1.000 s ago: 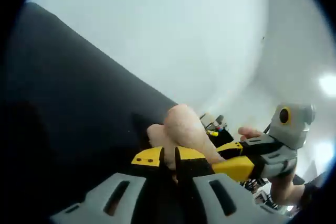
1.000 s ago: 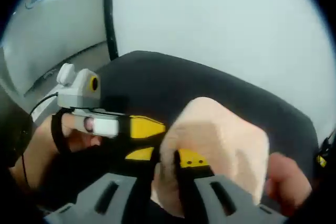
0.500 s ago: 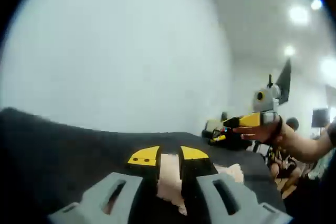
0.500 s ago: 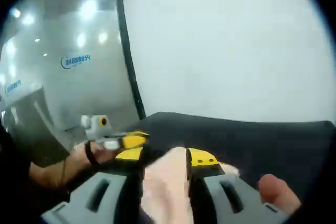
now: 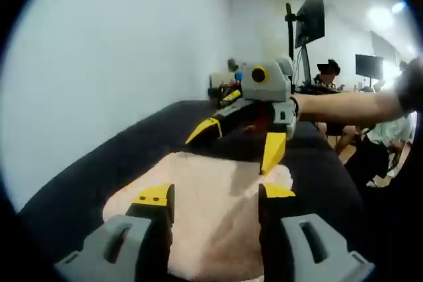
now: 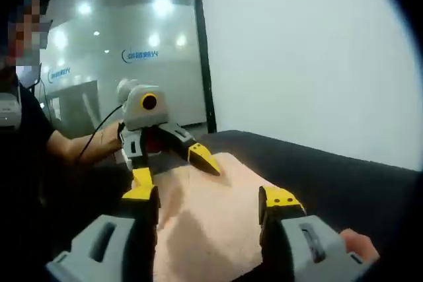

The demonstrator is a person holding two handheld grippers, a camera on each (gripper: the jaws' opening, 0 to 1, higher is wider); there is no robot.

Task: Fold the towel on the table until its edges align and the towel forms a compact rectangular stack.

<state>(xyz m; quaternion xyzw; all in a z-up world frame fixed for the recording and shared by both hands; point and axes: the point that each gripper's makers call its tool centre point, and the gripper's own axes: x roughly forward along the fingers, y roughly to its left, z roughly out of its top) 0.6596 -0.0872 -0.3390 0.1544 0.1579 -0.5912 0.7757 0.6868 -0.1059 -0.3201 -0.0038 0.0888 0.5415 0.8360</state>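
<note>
peach terry towel (image 5: pixel 218 209) lies flat on the black table (image 5: pixel 86 189), low in both views. left gripper (image 5: pixel 215 197) and right gripper (image 6: pixel 208 199) hang spread wide, holding nothing. looks like a between-folds pause; next, pinch an edge. towel's near edge is cut off.

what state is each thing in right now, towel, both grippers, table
towel: lying flat on the table, let go, folded into a rough rectangle
left gripper: open, jaws spread over the towel, holding nothing
right gripper: open, jaws spread over the towel, holding nothing
table: dark top, bearing the towel
</note>
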